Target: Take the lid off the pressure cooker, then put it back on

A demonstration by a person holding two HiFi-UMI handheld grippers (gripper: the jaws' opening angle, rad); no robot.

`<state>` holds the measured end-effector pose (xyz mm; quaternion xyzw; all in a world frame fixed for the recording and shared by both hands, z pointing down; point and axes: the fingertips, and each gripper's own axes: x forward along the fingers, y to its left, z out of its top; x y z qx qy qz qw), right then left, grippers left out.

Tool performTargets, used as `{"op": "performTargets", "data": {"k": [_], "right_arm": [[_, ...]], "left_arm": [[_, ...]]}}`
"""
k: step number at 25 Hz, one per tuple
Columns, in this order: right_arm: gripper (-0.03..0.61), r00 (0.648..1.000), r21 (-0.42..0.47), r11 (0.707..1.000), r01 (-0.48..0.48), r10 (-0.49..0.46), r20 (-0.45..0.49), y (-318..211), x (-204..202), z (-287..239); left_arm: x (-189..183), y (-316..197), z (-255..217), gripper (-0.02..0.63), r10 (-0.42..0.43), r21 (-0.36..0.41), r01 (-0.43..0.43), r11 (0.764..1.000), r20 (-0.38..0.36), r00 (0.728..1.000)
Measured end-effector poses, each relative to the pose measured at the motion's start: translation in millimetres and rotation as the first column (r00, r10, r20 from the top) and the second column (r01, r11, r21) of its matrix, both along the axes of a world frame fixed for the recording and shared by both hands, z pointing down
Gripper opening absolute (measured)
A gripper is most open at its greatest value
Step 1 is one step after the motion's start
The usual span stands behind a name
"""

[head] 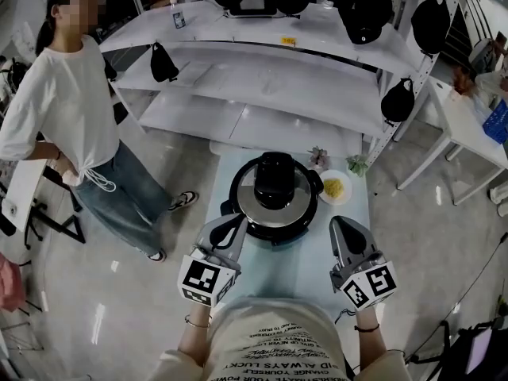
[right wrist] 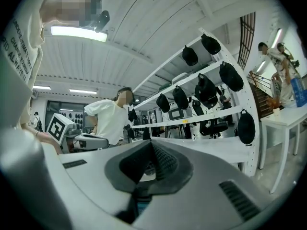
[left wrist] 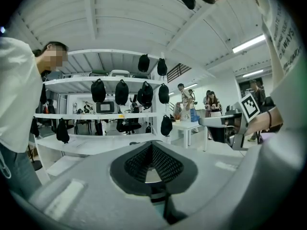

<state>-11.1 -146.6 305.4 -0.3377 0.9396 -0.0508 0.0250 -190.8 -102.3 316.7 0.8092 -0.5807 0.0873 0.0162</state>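
Observation:
The pressure cooker stands in the middle of a pale blue table, its silver lid on, with a black handle block on top. In the head view my left gripper hovers just in front of the cooker's left side, shut and holding nothing. My right gripper is off the cooker's right front, apart from it, also shut and holding nothing. In the left gripper view the jaws meet with no gap. The right gripper view shows its jaws pressed together too. The jaws hide the cooker in both gripper views.
A small plate with yellow food sits right of the cooker, with two small plants behind it. White shelves hung with black bags stand beyond the table. A person stands at the left; a white table at the right.

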Motion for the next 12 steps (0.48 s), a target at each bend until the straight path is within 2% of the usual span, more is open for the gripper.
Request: {"op": "performTargets", "data": {"k": [12], "right_arm": [[0.005, 1.000, -0.001, 1.000, -0.003, 0.003, -0.012, 0.8, 1.9, 7.2]], "left_arm": [[1.6, 0.7, 4.9, 0.026, 0.005, -0.002, -0.005, 1.000, 0.000, 1.000]]}}
